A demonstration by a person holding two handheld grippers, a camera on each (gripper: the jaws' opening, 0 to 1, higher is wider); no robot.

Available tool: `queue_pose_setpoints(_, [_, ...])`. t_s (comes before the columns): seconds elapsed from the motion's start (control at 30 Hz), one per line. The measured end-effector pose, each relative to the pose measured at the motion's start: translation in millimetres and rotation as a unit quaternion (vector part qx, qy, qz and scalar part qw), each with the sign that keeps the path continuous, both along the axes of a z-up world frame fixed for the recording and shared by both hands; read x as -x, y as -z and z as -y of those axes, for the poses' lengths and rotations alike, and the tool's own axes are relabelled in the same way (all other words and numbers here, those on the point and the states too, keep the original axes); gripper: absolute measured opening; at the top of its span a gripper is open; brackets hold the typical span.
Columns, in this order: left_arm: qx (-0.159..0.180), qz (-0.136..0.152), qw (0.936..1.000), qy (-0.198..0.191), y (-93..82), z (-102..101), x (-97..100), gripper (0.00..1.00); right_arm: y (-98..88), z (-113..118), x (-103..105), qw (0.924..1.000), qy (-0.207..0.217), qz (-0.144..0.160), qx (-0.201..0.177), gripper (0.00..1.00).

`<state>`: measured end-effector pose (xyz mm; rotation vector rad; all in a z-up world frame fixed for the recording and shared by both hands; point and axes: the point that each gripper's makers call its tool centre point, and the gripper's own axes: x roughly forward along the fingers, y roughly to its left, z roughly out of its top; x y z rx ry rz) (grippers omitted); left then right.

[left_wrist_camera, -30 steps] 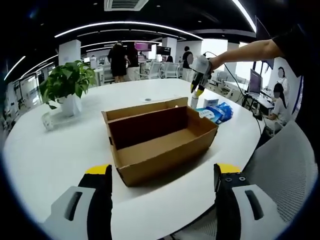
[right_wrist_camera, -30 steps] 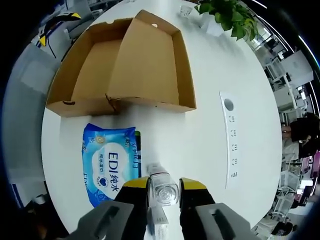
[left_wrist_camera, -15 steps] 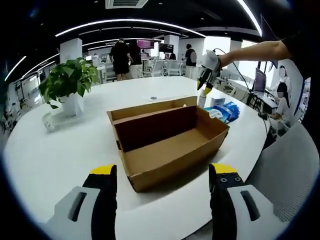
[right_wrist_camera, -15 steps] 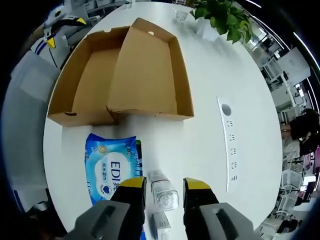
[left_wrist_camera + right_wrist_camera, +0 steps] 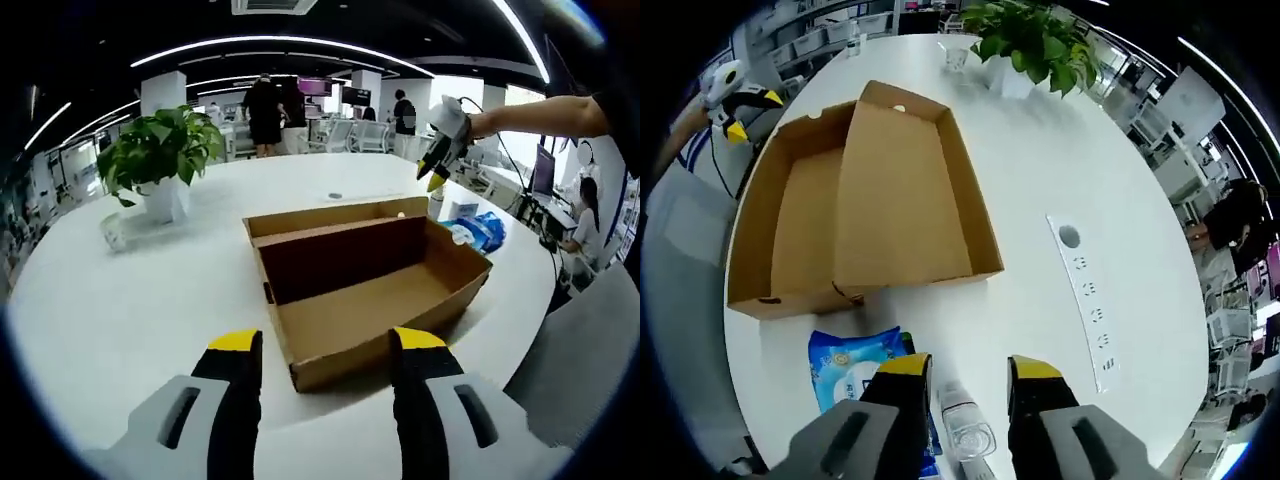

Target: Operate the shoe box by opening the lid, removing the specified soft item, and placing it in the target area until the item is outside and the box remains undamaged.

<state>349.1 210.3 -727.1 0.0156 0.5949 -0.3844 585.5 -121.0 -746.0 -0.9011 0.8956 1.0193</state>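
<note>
The brown cardboard shoe box (image 5: pixel 370 290) lies open on the white table, its lid folded back and its inside bare. My left gripper (image 5: pixel 328 345) is open just before the box's near end. Beyond the box lies a blue soft pack of wipes (image 5: pixel 482 230) on the table. In the right gripper view the same pack (image 5: pixel 852 372) lies beside a clear bottle (image 5: pixel 965 430) that stands below my open right gripper (image 5: pixel 968 368), with the box (image 5: pixel 890 210) ahead. From the left gripper view, the right gripper (image 5: pixel 437 165) hangs above the bottle (image 5: pixel 436 203).
A potted plant (image 5: pixel 160 160) and a small glass (image 5: pixel 113 232) stand at the table's far left. A power strip (image 5: pixel 1085 300) is set into the tabletop right of the box. Office desks, chairs and people stand behind. A grey chair back (image 5: pixel 590 350) is at the right.
My right gripper has opened off the bottle and risen away from it, leaving it standing beside the wipes. The left gripper's view has shifted a little, with the box now more to the right.
</note>
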Motion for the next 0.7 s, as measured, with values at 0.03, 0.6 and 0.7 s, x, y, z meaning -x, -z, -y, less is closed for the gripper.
queue_pose_setpoints(0.03, [0.001,0.000,1.0000,-0.006,0.4,-2.3,-1.1,0.47,-0.6,-1.6,-1.5,1.0000,0.006,0.004,-0.005,0.26])
queue_pose_setpoints(0.6, [0.026,-0.049,0.9958,-0.073,21.7,-13.9,-12.2,0.16,-10.9,-35.5,-20.1,0.9634,0.200,-0.003,-0.178,0.24])
queue_pose_setpoints(0.7, [0.034,-0.068,0.9933,-0.087,27.3,-15.0,-12.0,0.12,-5.7,-38.2,-25.6,0.9546,0.229,-0.013,-0.190,0.23])
